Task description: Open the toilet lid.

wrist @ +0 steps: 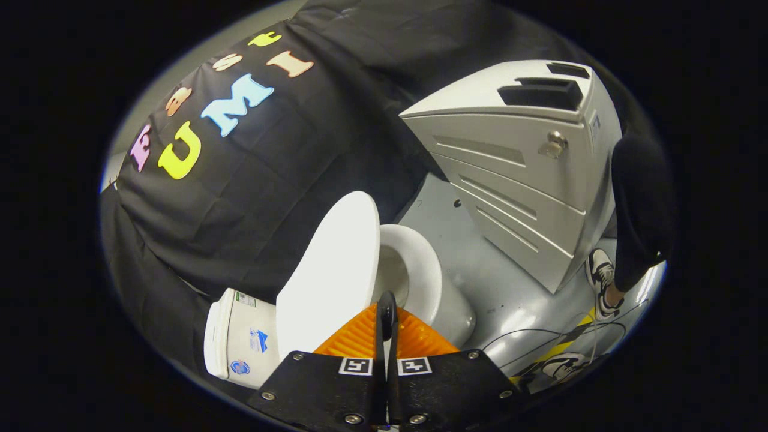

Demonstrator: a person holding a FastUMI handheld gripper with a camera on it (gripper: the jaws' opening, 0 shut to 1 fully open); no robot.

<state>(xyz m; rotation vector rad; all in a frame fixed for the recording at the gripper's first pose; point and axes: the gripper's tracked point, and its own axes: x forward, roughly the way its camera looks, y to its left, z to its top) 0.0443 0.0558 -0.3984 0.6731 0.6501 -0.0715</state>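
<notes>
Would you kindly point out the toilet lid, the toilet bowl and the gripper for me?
toilet lid (333,270): gripper view, middle of its raised white face.
toilet bowl (420,270): gripper view, white rim beside the lid.
gripper (387,309): gripper view, between the tips of its closed fingers, just before the lid's edge.

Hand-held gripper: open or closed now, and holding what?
Hand-held gripper: closed, fingers pressed together, nothing between them; the raised toilet lid stands just ahead.
</notes>
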